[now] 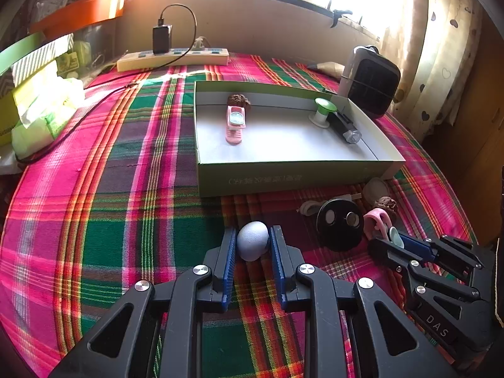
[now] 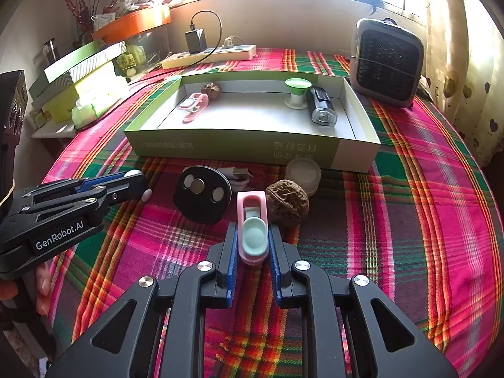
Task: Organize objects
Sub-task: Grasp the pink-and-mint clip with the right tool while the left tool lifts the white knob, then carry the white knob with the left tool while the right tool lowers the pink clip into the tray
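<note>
My left gripper (image 1: 253, 230) is shut on a pale grey-blue egg-shaped ball (image 1: 252, 242), low over the plaid cloth. In the right wrist view that gripper (image 2: 138, 183) shows at the left with the ball's white edge peeking out. My right gripper (image 2: 253, 226) is shut on a pink clip with a mint pad (image 2: 253, 236), and it appears at the lower right of the left wrist view (image 1: 390, 241). Ahead stands a shallow green box (image 1: 283, 179) (image 2: 220, 145). It holds another pink clip (image 1: 234, 124), a walnut (image 1: 239, 100), a green-and-white spool (image 1: 323, 111) and a black torch (image 1: 345, 126).
Loose on the cloth before the box lie a black disc (image 2: 201, 197), a white cable (image 2: 237, 178), a walnut (image 2: 286, 206) and a white round lid (image 2: 304, 173). A small fan heater (image 2: 387, 63) stands at the back right, a power strip (image 2: 209, 56) at the back, and stacked boxes (image 2: 78, 85) at the left.
</note>
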Action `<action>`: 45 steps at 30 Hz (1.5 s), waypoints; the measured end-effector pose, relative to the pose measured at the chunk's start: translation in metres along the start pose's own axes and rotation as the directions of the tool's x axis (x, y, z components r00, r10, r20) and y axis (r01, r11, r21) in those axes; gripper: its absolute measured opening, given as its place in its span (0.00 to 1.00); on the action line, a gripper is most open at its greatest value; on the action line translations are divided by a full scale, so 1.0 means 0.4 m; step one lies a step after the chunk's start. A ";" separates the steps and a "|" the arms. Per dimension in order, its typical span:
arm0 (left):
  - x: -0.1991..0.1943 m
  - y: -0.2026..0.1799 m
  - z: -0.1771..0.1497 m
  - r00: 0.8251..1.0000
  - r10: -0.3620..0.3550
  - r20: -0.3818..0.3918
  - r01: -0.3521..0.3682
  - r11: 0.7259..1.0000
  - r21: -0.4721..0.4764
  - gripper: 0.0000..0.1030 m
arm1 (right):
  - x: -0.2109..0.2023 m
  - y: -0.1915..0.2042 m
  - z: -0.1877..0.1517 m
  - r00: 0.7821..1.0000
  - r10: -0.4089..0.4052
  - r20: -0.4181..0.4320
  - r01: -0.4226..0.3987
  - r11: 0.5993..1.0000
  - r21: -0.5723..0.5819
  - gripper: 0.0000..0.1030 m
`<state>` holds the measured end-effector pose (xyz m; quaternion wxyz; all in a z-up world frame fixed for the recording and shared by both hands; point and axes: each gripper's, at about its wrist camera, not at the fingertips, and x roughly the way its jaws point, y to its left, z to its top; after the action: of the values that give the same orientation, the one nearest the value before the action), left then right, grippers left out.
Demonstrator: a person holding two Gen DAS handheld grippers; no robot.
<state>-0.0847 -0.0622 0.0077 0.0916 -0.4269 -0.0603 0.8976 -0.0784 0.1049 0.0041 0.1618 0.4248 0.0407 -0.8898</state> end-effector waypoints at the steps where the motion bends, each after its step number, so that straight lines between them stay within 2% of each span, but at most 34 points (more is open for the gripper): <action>1: -0.001 -0.001 -0.001 1.000 0.000 0.000 0.000 1.000 0.001 0.19 | -0.001 0.000 0.000 1.000 0.001 0.001 -0.001 1.000 0.000 0.18; 28: -0.062 -0.029 0.029 0.999 0.002 0.046 -0.003 1.000 0.030 0.19 | -0.058 -0.002 0.027 0.997 0.053 0.052 -0.053 0.999 -0.005 0.18; 36: -0.065 -0.037 0.062 0.998 -0.002 0.060 0.001 1.000 0.030 0.19 | -0.074 -0.008 0.074 0.995 0.067 0.073 -0.067 0.998 -0.014 0.18; 45: -0.041 -0.028 0.121 0.998 0.003 0.067 -0.005 1.000 0.020 0.19 | -0.042 -0.020 0.156 0.994 0.085 0.062 -0.084 0.996 -0.028 0.18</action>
<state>-0.1108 -0.0564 0.0524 0.0920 -0.3956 -0.0536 0.9122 -0.1173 0.1037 0.0561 0.2060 0.3955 0.0291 -0.8946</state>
